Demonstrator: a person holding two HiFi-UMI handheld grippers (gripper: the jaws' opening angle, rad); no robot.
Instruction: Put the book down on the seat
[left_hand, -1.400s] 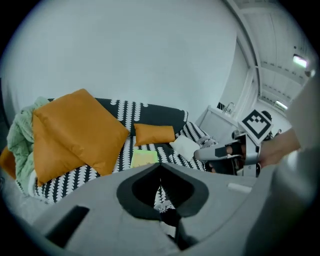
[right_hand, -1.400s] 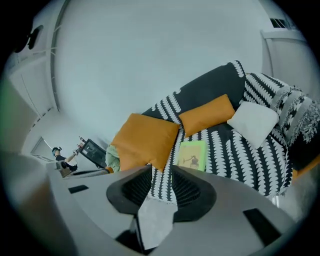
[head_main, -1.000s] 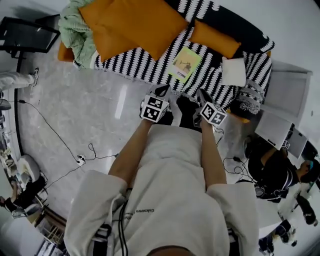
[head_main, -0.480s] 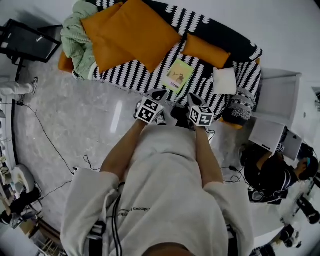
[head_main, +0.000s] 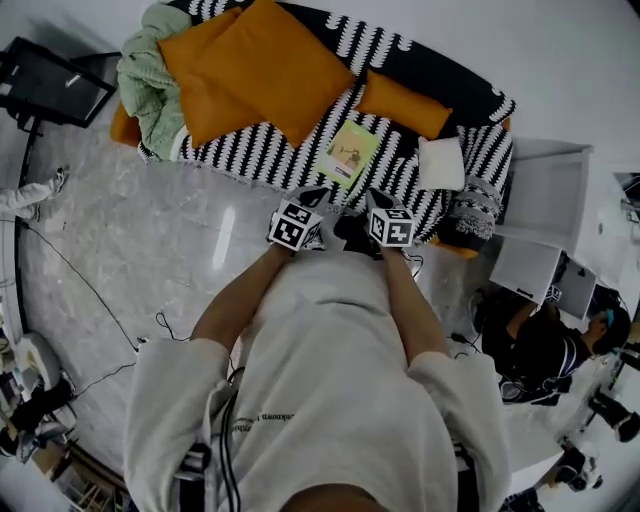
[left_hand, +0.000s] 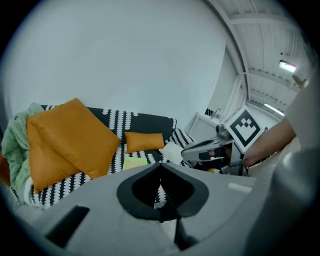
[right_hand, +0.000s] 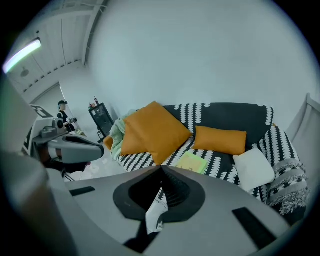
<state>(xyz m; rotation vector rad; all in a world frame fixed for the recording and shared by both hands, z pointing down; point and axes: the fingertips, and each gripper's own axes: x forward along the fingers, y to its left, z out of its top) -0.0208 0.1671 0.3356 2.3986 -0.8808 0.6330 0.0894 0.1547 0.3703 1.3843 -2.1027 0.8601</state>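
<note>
The book (head_main: 347, 155), thin with a yellow-green cover, lies flat on the black-and-white patterned sofa seat (head_main: 290, 150), between the big orange cushions and the white cushion. It also shows in the left gripper view as the book (left_hand: 134, 163) and in the right gripper view as the book (right_hand: 192, 162). My left gripper (head_main: 318, 192) and right gripper (head_main: 372, 196) hover side by side in front of the sofa's edge, short of the book. Both pairs of jaws are shut with nothing between them. Neither gripper touches the book.
Two large orange cushions (head_main: 265, 70), a small orange cushion (head_main: 400, 105), a white cushion (head_main: 438, 163) and a green blanket (head_main: 150, 85) lie on the sofa. A white cabinet (head_main: 550, 195) stands to the right, a person (head_main: 545, 345) sits by it, and cables (head_main: 90, 290) cross the floor.
Both grippers have drawn closer together and slightly back from the sofa. The book has stayed flat on the seat.
</note>
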